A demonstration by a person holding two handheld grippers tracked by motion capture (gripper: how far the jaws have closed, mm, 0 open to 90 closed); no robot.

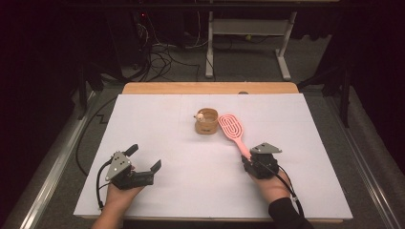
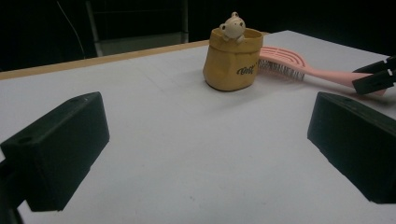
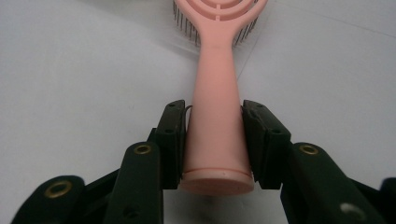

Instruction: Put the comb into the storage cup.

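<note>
The pink brush (image 3: 217, 93) loses its head past the right gripper view's top edge — the pot's (image 2: 232, 60) lettering reads too blurred.

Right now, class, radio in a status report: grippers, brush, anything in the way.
Right gripper shut on pink brush handle. Left gripper open, idle. Yellow cup beside brush head.

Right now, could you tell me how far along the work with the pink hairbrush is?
Done: the right gripper has its fingers clamped on the handle end of the pink hairbrush. In hand: the brush lies on the white table, bristles down, beside the yellow cup with a small figure on its rim. Left: lifting and moving it, perhaps into the cup. The left gripper waits open, holding nothing.
</note>
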